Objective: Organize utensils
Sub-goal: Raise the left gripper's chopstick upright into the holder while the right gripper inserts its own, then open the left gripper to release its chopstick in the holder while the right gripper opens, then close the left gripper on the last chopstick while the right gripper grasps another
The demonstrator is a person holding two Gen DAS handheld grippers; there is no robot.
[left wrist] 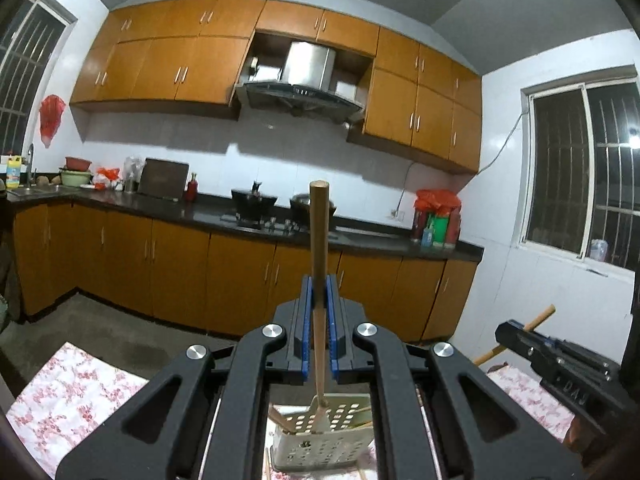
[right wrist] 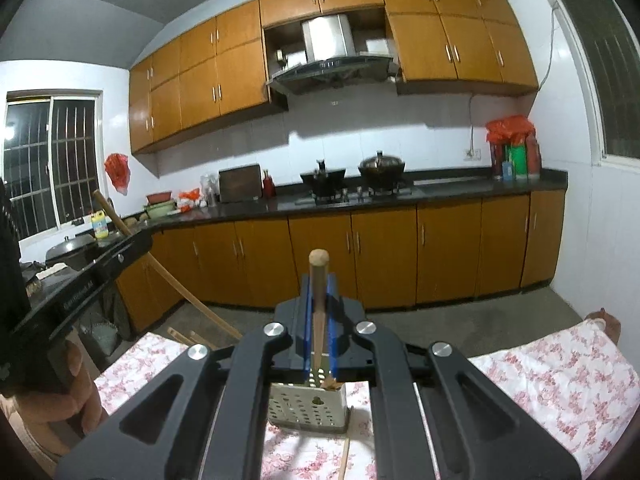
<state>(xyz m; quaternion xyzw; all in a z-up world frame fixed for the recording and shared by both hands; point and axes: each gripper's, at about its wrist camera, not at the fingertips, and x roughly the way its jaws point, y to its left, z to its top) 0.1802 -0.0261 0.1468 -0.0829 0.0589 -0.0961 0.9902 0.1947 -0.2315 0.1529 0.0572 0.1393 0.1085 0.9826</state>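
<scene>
My left gripper (left wrist: 319, 285) is shut on a long wooden-handled utensil (left wrist: 319, 232), whose handle points up and away; its pale lower end hangs over a perforated utensil holder (left wrist: 320, 448). My right gripper (right wrist: 319, 294) is shut on another wooden-handled utensil (right wrist: 319, 272), its lower end at the rim of the same holder (right wrist: 308, 408). Each gripper also shows in the other view: the right gripper (left wrist: 540, 346) at the far right, the left gripper (right wrist: 100, 268) at the left, with its long handle (right wrist: 168, 280) slanting down. Several other sticks stand in the holder.
The holder stands on a table under a pink flowered cloth (right wrist: 560, 380). A loose wooden stick (right wrist: 344, 456) lies beside the holder. A person's hand (right wrist: 60, 396) grips the left tool. Beyond the floor runs a dark counter (left wrist: 200, 212) with pots, over orange cabinets.
</scene>
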